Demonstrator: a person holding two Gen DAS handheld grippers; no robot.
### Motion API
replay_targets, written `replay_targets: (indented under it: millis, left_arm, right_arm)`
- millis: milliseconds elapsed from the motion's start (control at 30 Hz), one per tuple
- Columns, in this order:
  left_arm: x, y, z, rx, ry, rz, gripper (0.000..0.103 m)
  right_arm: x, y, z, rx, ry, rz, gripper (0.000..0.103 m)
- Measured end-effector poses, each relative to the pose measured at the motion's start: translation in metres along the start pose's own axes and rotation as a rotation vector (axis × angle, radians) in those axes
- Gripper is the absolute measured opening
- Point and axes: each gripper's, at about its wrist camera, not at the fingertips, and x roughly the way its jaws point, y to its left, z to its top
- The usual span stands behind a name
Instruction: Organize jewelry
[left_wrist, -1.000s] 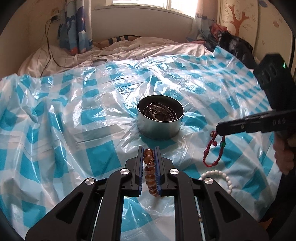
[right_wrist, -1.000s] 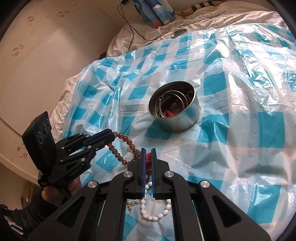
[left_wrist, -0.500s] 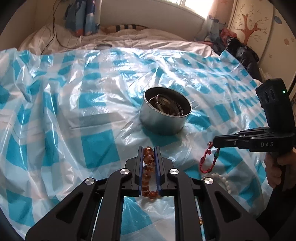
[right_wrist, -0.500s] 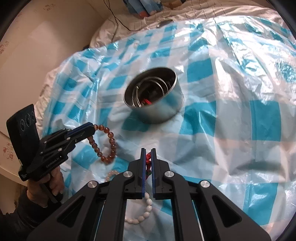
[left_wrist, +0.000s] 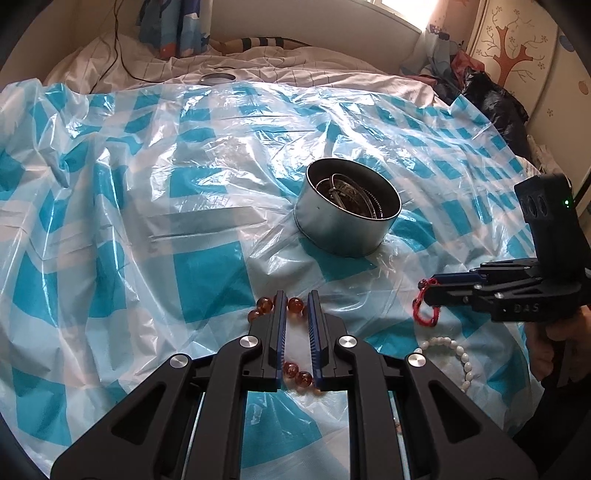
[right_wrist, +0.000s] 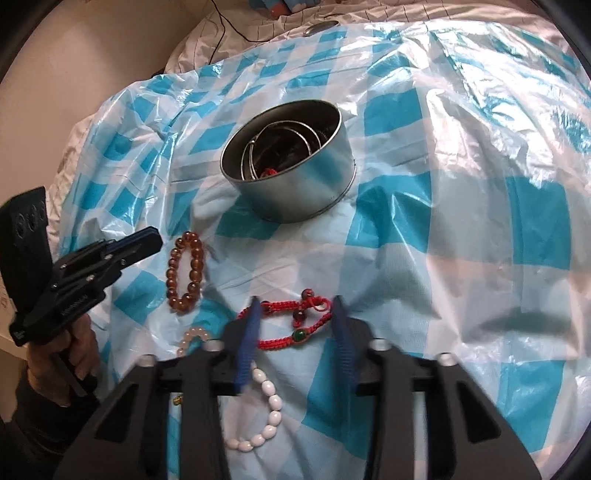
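A round metal tin (left_wrist: 332, 236) (right_wrist: 295, 184) with bangles inside stands mid-sheet. The amber bead bracelet (left_wrist: 295, 306) (right_wrist: 195, 264) lies flat on the sheet. My left gripper (left_wrist: 297, 295) (right_wrist: 157, 240) hovers just over its near end, jaws a bead's width apart and pressing on nothing. A red cord bracelet (right_wrist: 297, 335) (left_wrist: 424, 319) lies on the sheet between the spread, blurred fingers of my right gripper (right_wrist: 295, 301) (left_wrist: 428, 291), which is open. The white bead bracelet (left_wrist: 458, 350) (right_wrist: 271, 398) lies just nearer than the red one.
A crinkled blue-and-white checked plastic sheet (left_wrist: 207, 280) covers the bed. A pale pink bead string (right_wrist: 194, 334) lies beside the white one. At the far edge are a round disc (left_wrist: 216, 78) and a cable (left_wrist: 118, 48). Dark bags (left_wrist: 491, 103) sit at the right.
Both grippers sank toward the sheet. The amber bracelet left the left jaws and now lies flat. The right jaws spread and the red bracelet dropped onto the sheet.
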Motion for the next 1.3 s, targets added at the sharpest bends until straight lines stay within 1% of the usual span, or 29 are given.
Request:
replay_targets:
  millis: [100, 167, 200, 267, 300, 333, 367, 400, 433, 500, 567, 600, 633, 700, 767, 833, 867, 900, 1000, 1067, 1100, 1133, 1167, 1200, 1233, 1300]
  left_arm:
    - [0.000, 0.001, 0.000, -0.003, 0.001, 0.003, 0.010]
    - [0.001, 0.003, 0.001, -0.011, 0.001, 0.007, 0.010]
    - [0.001, 0.004, 0.001, -0.019, -0.001, 0.010, 0.010]
    - [0.004, 0.009, 0.000, -0.032, -0.001, 0.015, 0.011]
    - [0.007, 0.011, 0.000, -0.038, 0.008, 0.019, 0.011]
    - [0.011, 0.013, -0.001, -0.040, 0.022, 0.026, 0.011]
    - [0.015, 0.014, -0.002, -0.038, 0.036, 0.030, 0.011]
    - [0.023, 0.014, -0.004, -0.028, 0.068, 0.035, 0.013]
    - [0.027, 0.013, -0.006, -0.022, 0.082, 0.038, 0.014]
    - [0.031, 0.010, -0.007, 0.007, 0.091, 0.056, 0.014]
    - [0.030, 0.006, -0.007, 0.031, 0.096, 0.043, 0.014]
    - [0.028, 0.004, -0.007, 0.038, 0.090, 0.028, 0.005]
    - [0.024, -0.001, -0.007, 0.056, 0.079, 0.017, 0.000]
    - [0.014, -0.008, -0.004, 0.074, 0.043, 0.002, 0.000]
    - [0.000, -0.011, 0.000, 0.063, -0.005, -0.028, 0.000]
    - [-0.009, -0.009, 0.004, 0.044, -0.041, -0.047, 0.000]
    - [-0.013, -0.005, 0.006, 0.021, -0.059, -0.076, 0.000]
    - [-0.015, -0.002, 0.007, 0.005, -0.066, -0.084, 0.000]
    - [-0.009, 0.008, 0.007, -0.018, -0.066, -0.048, 0.001]
    - [0.006, 0.016, 0.005, -0.028, -0.023, -0.006, 0.005]
    - [0.013, 0.019, 0.004, -0.025, -0.006, 0.025, 0.018]
    - [0.017, 0.019, 0.003, -0.018, 0.001, 0.043, 0.047]
    - [0.022, 0.018, 0.001, -0.002, 0.011, 0.073, 0.062]
    - [0.026, 0.018, 0.000, 0.012, 0.011, 0.088, 0.071]
    - [0.031, 0.015, -0.002, 0.029, 0.022, 0.094, 0.071]
    - [0.035, 0.011, -0.006, 0.057, 0.055, 0.082, 0.070]
  right_arm:
    - [-0.003, 0.000, 0.001, 0.004, -0.010, 0.001, 0.011]
    - [0.000, -0.003, 0.001, 0.018, 0.004, 0.002, 0.013]
    - [0.004, -0.004, 0.000, 0.026, 0.019, -0.004, 0.027]
    - [0.007, -0.001, -0.002, 0.011, 0.020, 0.006, 0.037]
    - [0.008, 0.002, -0.002, -0.013, 0.019, -0.013, 0.037]
    - [0.008, 0.005, -0.003, -0.031, 0.018, -0.024, 0.037]
    - [0.008, 0.008, -0.004, -0.048, 0.019, -0.028, 0.030]
    - [0.008, 0.009, -0.004, -0.047, 0.021, -0.017, 0.008]
    - [0.006, 0.008, -0.003, -0.037, 0.018, 0.000, 0.009]
    - [-0.003, 0.007, -0.001, -0.022, -0.017, 0.026, 0.009]
    - [-0.014, 0.003, 0.002, 0.023, -0.060, 0.092, 0.009]
    - [-0.021, 0.001, 0.003, 0.044, -0.090, 0.130, 0.009]
    - [-0.025, 0.000, 0.005, 0.059, -0.109, 0.154, 0.009]
    - [-0.034, -0.005, 0.006, 0.106, -0.149, 0.218, 0.009]
    - [-0.036, -0.010, 0.008, 0.149, -0.162, 0.266, 0.009]
    - [-0.036, -0.012, 0.007, 0.161, -0.157, 0.270, 0.009]
    - [-0.035, -0.013, 0.008, 0.163, -0.152, 0.263, 0.009]
    - [-0.034, -0.013, 0.008, 0.164, -0.148, 0.261, 0.009]
    - [-0.031, -0.013, 0.010, 0.163, -0.136, 0.256, 0.010]
    - [-0.030, -0.011, 0.009, 0.159, -0.130, 0.255, 0.010]
    - [-0.028, -0.009, 0.009, 0.154, -0.125, 0.254, 0.010]
    - [-0.026, -0.008, 0.009, 0.150, -0.119, 0.250, 0.010]
    - [-0.025, -0.008, 0.008, 0.148, -0.116, 0.248, 0.010]
    - [-0.023, -0.006, 0.008, 0.144, -0.111, 0.247, 0.010]
    - [-0.022, -0.005, 0.008, 0.140, -0.107, 0.246, 0.010]
    - [-0.020, -0.002, 0.008, 0.127, -0.101, 0.240, 0.010]
